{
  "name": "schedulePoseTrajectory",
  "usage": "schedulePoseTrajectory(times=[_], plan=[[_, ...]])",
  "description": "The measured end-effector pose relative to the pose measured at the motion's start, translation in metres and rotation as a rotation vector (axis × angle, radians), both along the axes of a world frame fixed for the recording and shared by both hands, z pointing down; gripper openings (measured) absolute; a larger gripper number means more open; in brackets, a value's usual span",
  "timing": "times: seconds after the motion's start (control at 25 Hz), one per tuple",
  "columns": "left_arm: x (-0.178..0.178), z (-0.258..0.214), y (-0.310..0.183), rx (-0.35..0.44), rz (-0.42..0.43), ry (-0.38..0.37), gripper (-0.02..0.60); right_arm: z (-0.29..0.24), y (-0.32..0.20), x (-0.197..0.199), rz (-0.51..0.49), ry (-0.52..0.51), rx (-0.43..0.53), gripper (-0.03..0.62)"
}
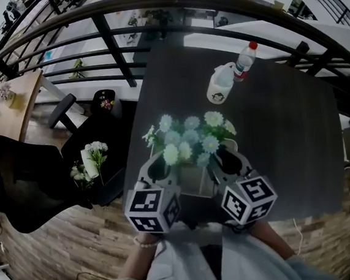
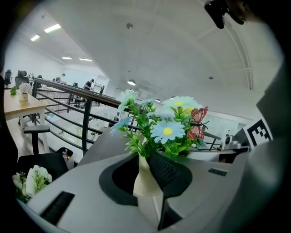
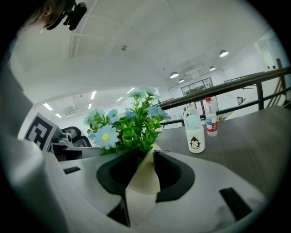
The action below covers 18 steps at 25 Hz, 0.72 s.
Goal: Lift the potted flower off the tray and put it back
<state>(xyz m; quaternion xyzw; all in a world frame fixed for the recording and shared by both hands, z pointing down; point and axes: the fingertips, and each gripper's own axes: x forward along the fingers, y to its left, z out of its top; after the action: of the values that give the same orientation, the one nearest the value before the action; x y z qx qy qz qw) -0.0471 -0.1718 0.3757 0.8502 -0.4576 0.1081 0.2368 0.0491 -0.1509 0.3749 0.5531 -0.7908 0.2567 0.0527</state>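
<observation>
The potted flower (image 1: 190,138) is a bunch of pale blue and white daisies with green leaves in a cream pot (image 2: 146,184), over the near part of the dark table (image 1: 286,144). My left gripper (image 1: 159,168) clamps the pot's left side and my right gripper (image 1: 229,160) its right side. In the left gripper view the left gripper (image 2: 144,159) pinches a cream corner of the pot between black pads. In the right gripper view the right gripper (image 3: 148,157) grips the pot (image 3: 143,182) the same way. A red butterfly (image 2: 198,124) sits among the blooms. I cannot make out the tray.
A white bottle with a penguin picture (image 1: 221,86) and a red-capped water bottle (image 1: 244,60) stand at the table's far side. A black railing (image 1: 110,44) runs behind the table. White flowers (image 1: 91,160) and a black chair (image 1: 19,182) stand on the floor at the left.
</observation>
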Motion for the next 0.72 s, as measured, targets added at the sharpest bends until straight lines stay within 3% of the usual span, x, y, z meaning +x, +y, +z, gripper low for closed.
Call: schedulePoseTrajectory(times=[0.72], plan=[[0.003,-0.011,-0.001,0.050,-0.006,-0.010,0.074,-0.010,0.000,0.002,0.003,0.010,0.035,0.117]])
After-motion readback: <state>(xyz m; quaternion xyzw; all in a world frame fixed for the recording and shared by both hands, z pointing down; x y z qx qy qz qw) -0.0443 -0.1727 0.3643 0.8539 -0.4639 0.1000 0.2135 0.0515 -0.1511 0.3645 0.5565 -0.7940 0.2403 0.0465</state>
